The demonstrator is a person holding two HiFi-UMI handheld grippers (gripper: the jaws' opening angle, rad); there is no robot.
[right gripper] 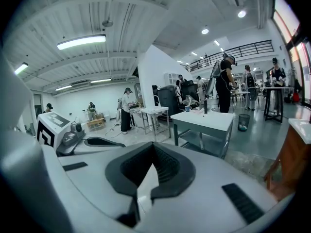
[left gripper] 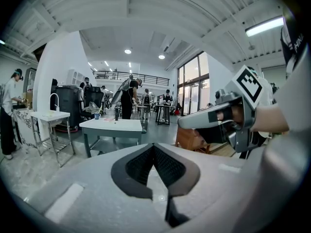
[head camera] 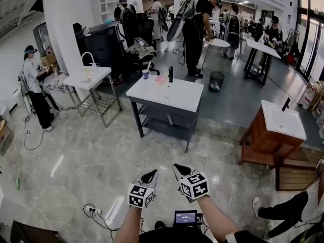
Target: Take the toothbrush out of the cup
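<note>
Glossy tiled floor (head camera: 91, 156); rectangular white table (head camera: 177, 99) bears round cup (head camera: 146, 74).

Pale marbled floor (head camera: 91, 156) under a ribbed white ceiling (right gripper: 121, 13) with strip lights (right gripper: 80, 41); a white rounded pillar (head camera: 66, 29) at left, tall windows (head camera: 310, 39) at right, a white-topped worktop (head camera: 174, 99) mid-room, a wooden cabinet (head camera: 263, 142) nearby.

cup (head camera: 146, 74) tiny on far counter (head camera: 177, 97), its contents too small to tell
</note>
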